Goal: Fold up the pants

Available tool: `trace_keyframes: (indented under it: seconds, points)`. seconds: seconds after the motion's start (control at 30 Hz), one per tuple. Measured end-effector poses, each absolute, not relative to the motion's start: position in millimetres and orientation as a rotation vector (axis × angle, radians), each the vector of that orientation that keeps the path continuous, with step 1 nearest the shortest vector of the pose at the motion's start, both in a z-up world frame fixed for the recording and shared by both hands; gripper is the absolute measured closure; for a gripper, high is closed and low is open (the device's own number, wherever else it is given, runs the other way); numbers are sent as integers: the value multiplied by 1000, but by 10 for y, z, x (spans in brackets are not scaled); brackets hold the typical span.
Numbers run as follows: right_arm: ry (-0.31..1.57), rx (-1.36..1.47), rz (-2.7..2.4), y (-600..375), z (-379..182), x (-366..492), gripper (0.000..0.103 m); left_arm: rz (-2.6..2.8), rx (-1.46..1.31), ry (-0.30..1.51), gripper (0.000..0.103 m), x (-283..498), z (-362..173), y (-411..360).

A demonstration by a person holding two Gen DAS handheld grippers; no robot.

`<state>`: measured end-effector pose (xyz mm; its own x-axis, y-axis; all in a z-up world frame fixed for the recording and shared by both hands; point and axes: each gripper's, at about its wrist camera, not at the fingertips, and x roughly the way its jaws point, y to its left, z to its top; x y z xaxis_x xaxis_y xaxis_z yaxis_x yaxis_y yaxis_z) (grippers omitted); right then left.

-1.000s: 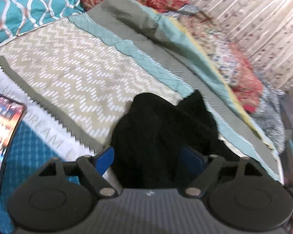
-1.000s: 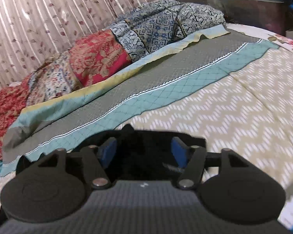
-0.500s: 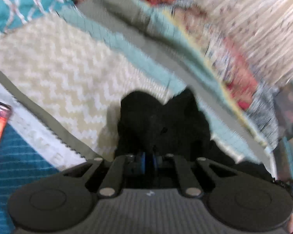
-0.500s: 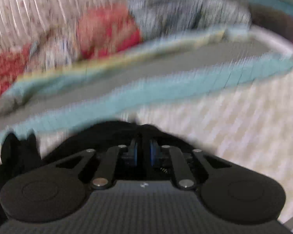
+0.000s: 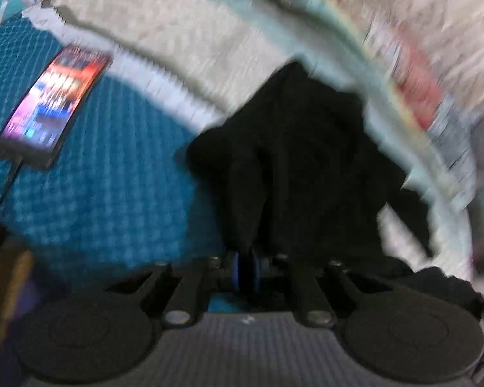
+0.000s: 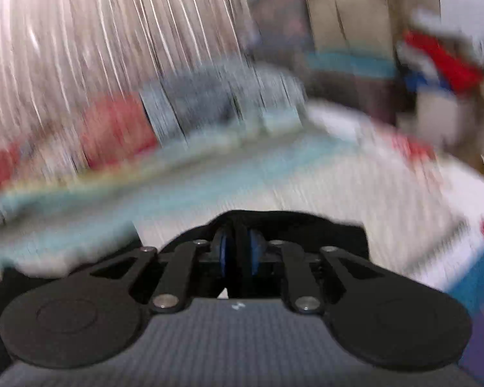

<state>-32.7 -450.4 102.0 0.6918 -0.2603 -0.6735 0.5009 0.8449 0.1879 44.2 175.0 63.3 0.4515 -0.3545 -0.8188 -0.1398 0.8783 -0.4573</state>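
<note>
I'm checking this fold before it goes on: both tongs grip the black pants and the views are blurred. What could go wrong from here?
1. The pants hang bunched from the left tongs, so the fold may come out crooked.
2. The phone lies on the bed close to the pants; swinging cloth might catch it or its cable.
3. The right tongs pinch only an edge, which may slip.

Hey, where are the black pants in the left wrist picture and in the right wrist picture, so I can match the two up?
Left wrist view: the black pants fill the centre, rising from the shut left gripper.
Right wrist view: the pants show as a low dark band at lower centre, pinched in the shut right gripper.
Shared landmark: the pale teal stripe of the bedspread, beyond the pants in both.
</note>
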Motion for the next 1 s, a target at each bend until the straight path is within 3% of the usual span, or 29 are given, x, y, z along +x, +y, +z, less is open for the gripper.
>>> trace_keyframes:
  seconds: [0.07, 0.3, 0.37, 0.43, 0.63, 0.77, 0.87, 0.9, 0.93, 0.97, 1.0]
  points:
    - [761, 406, -418, -4538, 906, -397, 67, -172, -533, 1088, 90, 413, 688, 1855]
    - [554, 583, -290, -4692, 1283, -385, 65, -48, -509, 794, 63, 559, 1274, 2335]
    - [567, 638, -242, -4654, 1225, -75, 58, -41, -487, 780, 52, 757, 1257, 2265]
    - [595, 648, -194, -4542, 1104, 235, 53, -51, -490, 814, 51, 986, 1142, 2124]
    - [777, 670, -146, -4272, 685, 1477, 51, -116, -484, 943, 51, 1588, 699, 1604]
    - [867, 583, -141, -4068, 547, 2103, 42, -142, -438, 936, 46, 1762, 617, 1331]
    - [981, 502, -122, -3936, 367, 2447, 42, -146, -372, 947, 45, 1926, 531, 1185]
    - [1029, 481, -108, -3906, 284, 2467, 50, -128, -352, 954, 46, 1967, 488, 1155]
    - [1034, 427, -124, -3857, 288, 2429, 77, -116, -345, 961, 49, 1988, 462, 1141]
    - [1022, 399, -118, -3827, 350, 2405, 89, -112, -340, 967, 50, 1996, 427, 1130]
    - [965, 433, -89, -3857, 488, 2345, 90, -114, -334, 968, 50, 1998, 422, 1127]
